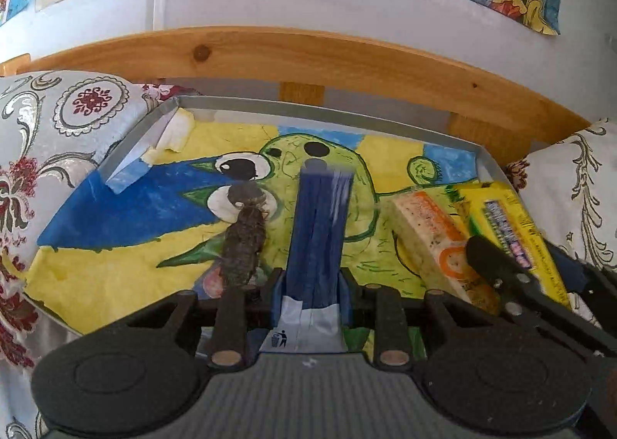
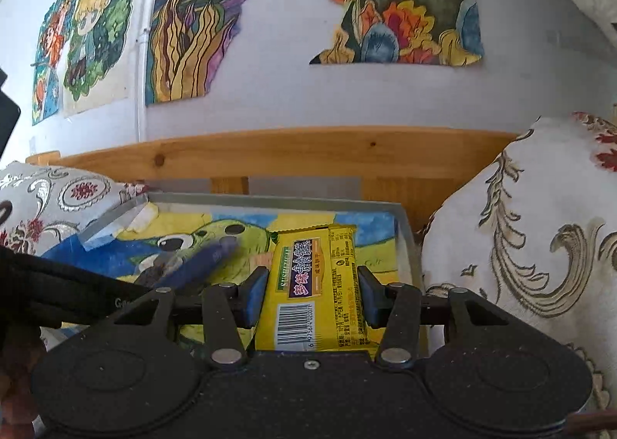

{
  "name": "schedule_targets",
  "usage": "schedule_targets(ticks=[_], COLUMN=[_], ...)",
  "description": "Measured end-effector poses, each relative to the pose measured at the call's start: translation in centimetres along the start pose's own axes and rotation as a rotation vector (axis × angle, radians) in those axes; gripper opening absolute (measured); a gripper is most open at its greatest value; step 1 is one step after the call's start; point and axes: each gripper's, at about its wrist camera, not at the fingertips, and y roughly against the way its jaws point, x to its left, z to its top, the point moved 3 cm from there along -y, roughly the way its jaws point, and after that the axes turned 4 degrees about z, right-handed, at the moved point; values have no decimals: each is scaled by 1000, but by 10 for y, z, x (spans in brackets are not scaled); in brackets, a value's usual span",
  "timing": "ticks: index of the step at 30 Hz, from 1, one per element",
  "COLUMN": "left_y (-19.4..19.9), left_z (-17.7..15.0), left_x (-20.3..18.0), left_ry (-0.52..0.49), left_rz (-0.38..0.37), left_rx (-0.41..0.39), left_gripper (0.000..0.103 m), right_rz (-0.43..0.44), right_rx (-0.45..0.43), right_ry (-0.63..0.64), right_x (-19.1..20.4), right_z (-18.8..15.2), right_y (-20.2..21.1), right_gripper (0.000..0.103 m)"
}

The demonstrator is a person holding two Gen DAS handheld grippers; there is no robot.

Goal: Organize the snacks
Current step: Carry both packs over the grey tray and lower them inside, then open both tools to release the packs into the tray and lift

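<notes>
Left hand-held gripper point(image 1: 312, 281): narrowly set, pinching a blue snack packet point(image 1: 318, 230) pointing forward above the tray point(image 1: 347, 111). Right hand-held gripper point(image 2: 312, 294): spread wider, blue pads point(image 2: 252, 294) flanking a yellow snack packet point(image 2: 308, 284) at the tray's right end; contact uncertain. Beside it, an orange-and-cream packet point(image 1: 435, 242); a dark brown snack point(image 1: 243, 246) lying mid-tray on the painted liner point(image 1: 115, 277).
</notes>
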Motion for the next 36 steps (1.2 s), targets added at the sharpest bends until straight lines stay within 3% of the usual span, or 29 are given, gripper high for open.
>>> schedule_targets(ticks=[1, 2, 4, 7, 17, 21, 27, 36], left_y=[1, 2, 8, 17, 76, 105, 149, 200], left_z=[0, 1, 1, 5, 17, 19, 11, -12], left_x=[1, 2, 6, 13, 46, 57, 66, 87], left_ry=[6, 15, 49, 77, 190, 214, 179, 156], left_rz=[1, 3, 6, 6, 44, 55, 57, 70], left_rx=[1, -1, -13, -35, -202, -246, -314, -338], left_gripper=[39, 54, 65, 69, 100, 102, 102, 102], right_rz=[-7, -9, -7, -19, -65, -70, -63, -60], right_rx=[-2, -9, -26, -70, -199, -219, -239, -261], right_ry=[3, 4, 4, -2, -48, -28, 7, 3], right_x=[0, 0, -1, -4, -10, -2, 19, 43], right_z=[0, 2, 8, 19, 58, 66, 68, 60], right_y=[1, 2, 7, 21, 80, 103, 138, 186], right_gripper=[52, 53, 62, 69, 86, 95, 102, 102])
